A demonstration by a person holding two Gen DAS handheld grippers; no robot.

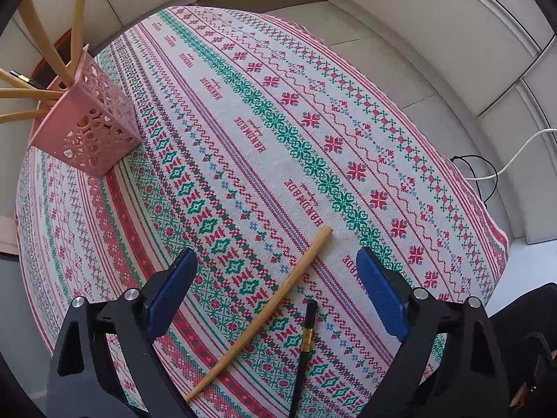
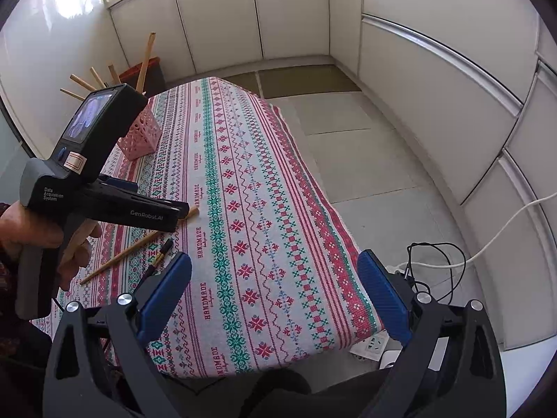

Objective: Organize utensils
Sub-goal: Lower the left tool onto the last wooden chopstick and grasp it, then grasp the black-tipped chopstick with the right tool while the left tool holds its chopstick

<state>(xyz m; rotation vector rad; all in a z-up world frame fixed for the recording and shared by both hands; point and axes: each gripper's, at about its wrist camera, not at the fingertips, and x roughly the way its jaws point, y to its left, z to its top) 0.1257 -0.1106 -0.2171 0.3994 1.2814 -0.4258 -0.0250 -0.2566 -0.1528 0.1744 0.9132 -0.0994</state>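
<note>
A wooden chopstick [image 1: 268,308] and a black chopstick with a gold band [image 1: 304,348] lie on the patterned tablecloth [image 1: 278,146], between the blue pads of my open left gripper [image 1: 275,278], which hovers just above them. A pink perforated basket [image 1: 88,122] at the far left holds several wooden utensils. In the right wrist view my open, empty right gripper [image 2: 275,285] hangs over the table's near end; the left gripper [image 2: 174,214], the wooden chopstick [image 2: 122,257], the black chopstick [image 2: 158,257] and the basket [image 2: 141,136] show at left.
The table's right edge [image 2: 323,209] drops to a tiled floor. A power strip [image 2: 370,346] with white and black cables [image 2: 435,264] lies on the floor near the front right corner. White cabinets line the walls.
</note>
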